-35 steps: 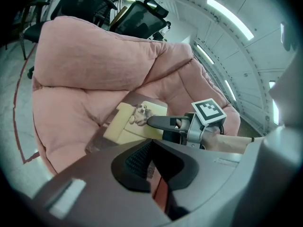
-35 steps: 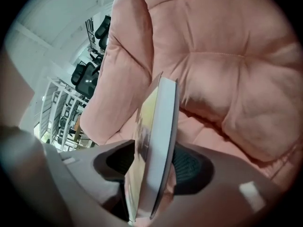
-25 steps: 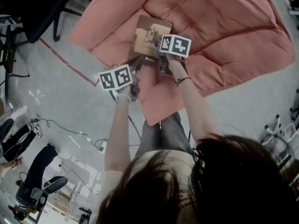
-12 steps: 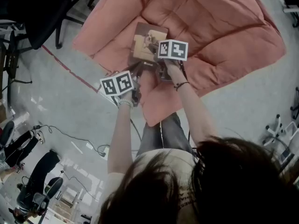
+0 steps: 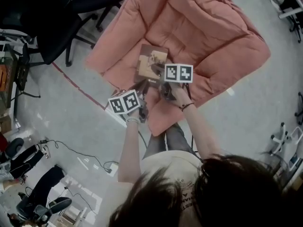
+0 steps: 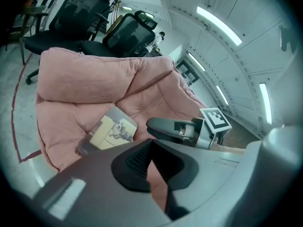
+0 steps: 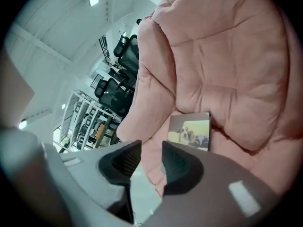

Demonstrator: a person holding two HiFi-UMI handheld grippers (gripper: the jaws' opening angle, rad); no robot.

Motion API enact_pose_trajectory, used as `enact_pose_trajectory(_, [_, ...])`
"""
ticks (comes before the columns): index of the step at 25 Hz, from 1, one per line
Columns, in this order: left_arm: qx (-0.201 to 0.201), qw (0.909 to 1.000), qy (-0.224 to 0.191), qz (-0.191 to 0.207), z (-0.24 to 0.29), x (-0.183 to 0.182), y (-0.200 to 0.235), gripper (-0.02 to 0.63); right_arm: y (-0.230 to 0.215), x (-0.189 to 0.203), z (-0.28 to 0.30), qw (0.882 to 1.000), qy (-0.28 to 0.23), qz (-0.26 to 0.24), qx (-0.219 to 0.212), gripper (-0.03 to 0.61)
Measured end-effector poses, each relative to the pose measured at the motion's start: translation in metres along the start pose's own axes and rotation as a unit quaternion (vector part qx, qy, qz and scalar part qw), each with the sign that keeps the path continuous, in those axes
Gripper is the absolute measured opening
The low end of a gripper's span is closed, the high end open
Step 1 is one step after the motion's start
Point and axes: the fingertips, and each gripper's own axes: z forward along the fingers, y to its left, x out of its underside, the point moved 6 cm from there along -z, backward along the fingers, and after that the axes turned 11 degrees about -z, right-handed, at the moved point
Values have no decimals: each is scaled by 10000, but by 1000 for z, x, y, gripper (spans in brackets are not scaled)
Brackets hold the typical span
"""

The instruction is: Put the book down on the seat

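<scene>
Over on the left, black office chairs [image 5: 71,13] are crowding the pink cushioned seat's [image 5: 213,37] corner, and a red floor line [image 5: 75,82] is running just beside its edge, so that flank is offering little room. The left gripper [image 6: 151,145] is hanging above the seat's front lip, clenched tip to tip with nothing in it. Just ahead, the book [image 5: 151,63] is lying flat and cover-up on the seat cushion, near the front left edge, with neither gripper touching it. The right gripper [image 7: 151,152] is hovering beside it; its jaws have just been closing and are standing a narrow gap apart, empty, with only floor showing between the pads. By the look of it the put-down is done and this is the release step; the next move calls only for backing both grippers clear toward the person without catching the book's near edge. To the right, bare grey floor [image 5: 246,103] is giving plenty of room.
</scene>
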Motion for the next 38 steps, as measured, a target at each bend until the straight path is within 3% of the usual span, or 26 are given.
enact_pose_trajectory(10, [249,9981,-570,-28,-42,-1,-53,0,50,-11,-58,9980,-397,53,-492,82])
enact_pose_trajectory(21, [554,9940,-911,261,-89,-10,-99,0,98,-20,-108,9926,-744,92,-958,38])
enact_pose_trajectory(38, [822,9879,-1013,841,-123,-15,-137,0,150,-40,-160,9795,-1210,-373,-1567,3])
